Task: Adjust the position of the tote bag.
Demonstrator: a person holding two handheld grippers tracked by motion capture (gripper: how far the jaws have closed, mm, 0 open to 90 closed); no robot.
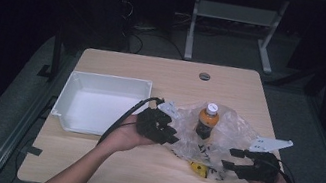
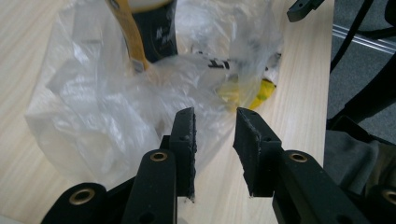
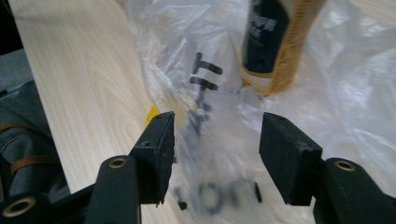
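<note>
A bottle (image 1: 207, 119) of orange drink with a white cap and a dark label stands upright on a crumpled clear plastic bag (image 1: 233, 129) on the table. My left gripper (image 1: 174, 135) hovers at the bag's left edge, my right gripper (image 1: 229, 158) at its front right. In the left gripper view the left gripper (image 2: 215, 140) is open, with the bag (image 2: 93, 107) and bottle (image 2: 156, 32) beyond. In the right gripper view the right gripper (image 3: 217, 144) is open over the printed bag (image 3: 355, 93), below the bottle (image 3: 268, 37). Neither holds anything. A small yellow item (image 1: 198, 169) lies at the bag's near edge.
An empty white tray (image 1: 98, 103) sits at the left of the wooden table (image 1: 154, 70). A round cable hole (image 1: 205, 76) is near the far edge. Bare wood lies along the front edge. Dark floor and a desk frame (image 1: 193, 25) lie beyond.
</note>
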